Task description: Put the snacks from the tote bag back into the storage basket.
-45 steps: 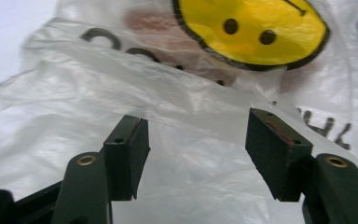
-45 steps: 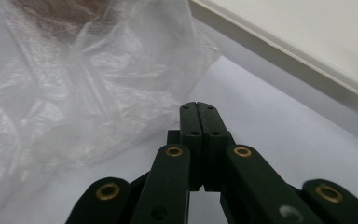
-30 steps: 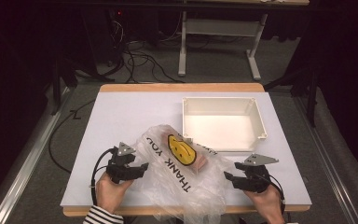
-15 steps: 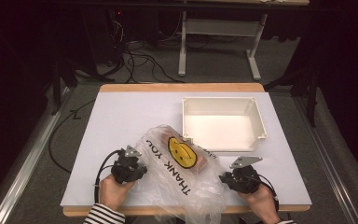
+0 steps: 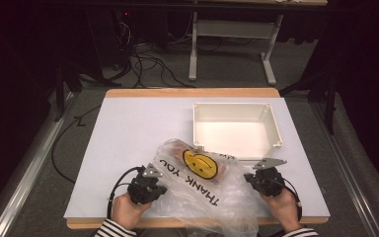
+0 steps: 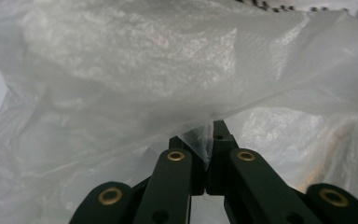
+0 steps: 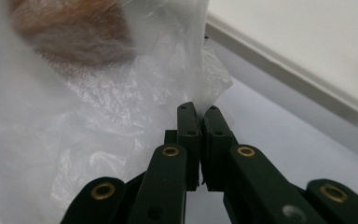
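Both clenched on thin plastic bag (image 5: 202, 190): left hand-held gripper (image 5: 154, 186), right hand-held gripper (image 5: 254, 178). Film could tear or slip if tugged apart.

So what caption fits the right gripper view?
Right tool pinching the clear plastic bag beside the white box.

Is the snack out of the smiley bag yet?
Not yet. Both grips look done: the left gripper and right gripper have just closed on the plastic bag. The brownish thing is inside it. The white bin holds nothing; opening and emptying probably remain.
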